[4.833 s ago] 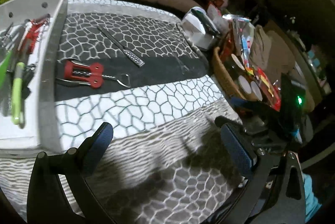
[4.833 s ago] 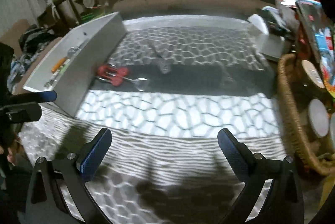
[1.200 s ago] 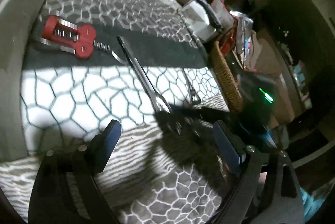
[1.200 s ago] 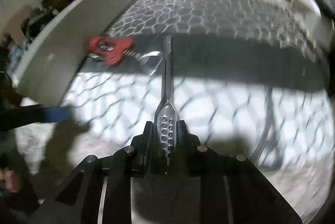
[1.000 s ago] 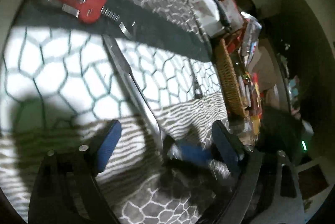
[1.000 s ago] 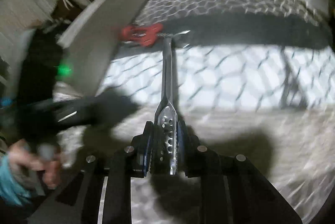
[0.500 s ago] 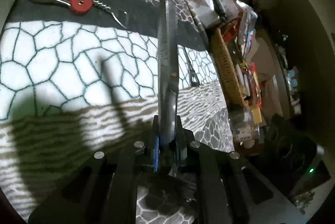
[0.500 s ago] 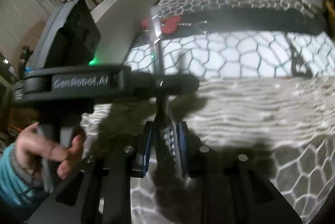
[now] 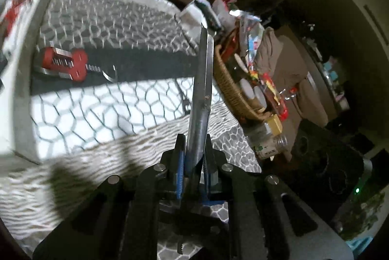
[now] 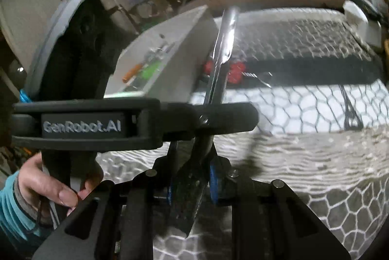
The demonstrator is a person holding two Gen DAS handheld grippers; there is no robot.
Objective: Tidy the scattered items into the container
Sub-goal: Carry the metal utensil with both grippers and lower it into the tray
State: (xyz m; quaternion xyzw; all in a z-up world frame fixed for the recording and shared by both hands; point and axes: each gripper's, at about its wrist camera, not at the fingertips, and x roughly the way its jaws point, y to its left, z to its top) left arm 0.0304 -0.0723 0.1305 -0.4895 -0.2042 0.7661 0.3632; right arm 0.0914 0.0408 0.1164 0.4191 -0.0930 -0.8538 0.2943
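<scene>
The metal tongs [image 9: 203, 80] are off the patterned cloth [image 9: 102, 114] and both tools have hold of them. The left gripper [image 9: 194, 162] is fully closed on the shaft, the blue pads [image 9: 180, 170] pressing on each side. From its fingers the shaft runs straight out toward twelve o'clock, and the far tip ends in front of the wicker basket [image 9: 231, 99].

The right gripper [image 10: 190, 177] has the wide perforated end between its pads. Its jaws are closing a little more on that end, with almost no gap left. In the right wrist view the left gripper crosses in from nine o'clock and grips the shaft just above the right one; the person's hand [image 10: 56, 187] holds its handle at eight o'clock.

The white container [image 9: 22, 70] lies at about nine to ten o'clock from the left fingers, and at eleven o'clock in the right wrist view, so I think the left hand is the nearer one. The long axis of the tongs looks about parallel to the near wall of the container, so I would expect a sideways carry over that wall once the right gripper releases.

A red corkscrew [image 9: 64, 61] lies on the cloth at ten o'clock, just beside that wall, not yet put away.
</scene>
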